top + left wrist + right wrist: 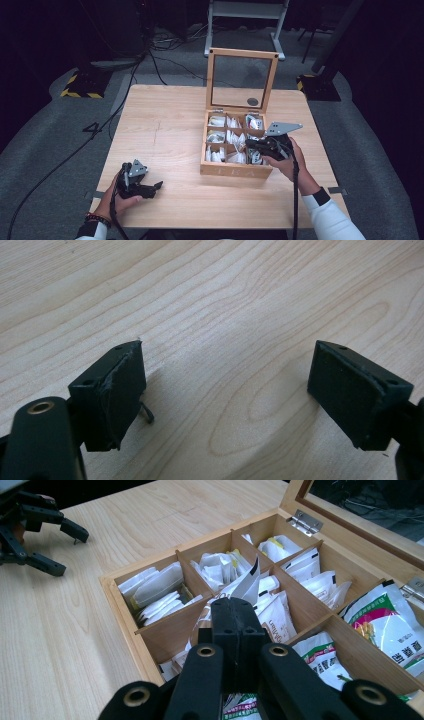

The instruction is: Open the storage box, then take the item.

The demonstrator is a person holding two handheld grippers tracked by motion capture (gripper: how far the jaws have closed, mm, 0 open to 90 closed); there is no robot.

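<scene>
Black jaws of the right gripper are pinched together on a white sachet, lifting it above the middle compartments of the wooden box, which sits toward the table's right edge with its lid propped up. Nine compartments hold sachets. One left gripper idles, jaws wide and empty, near the front-left corner.
</scene>
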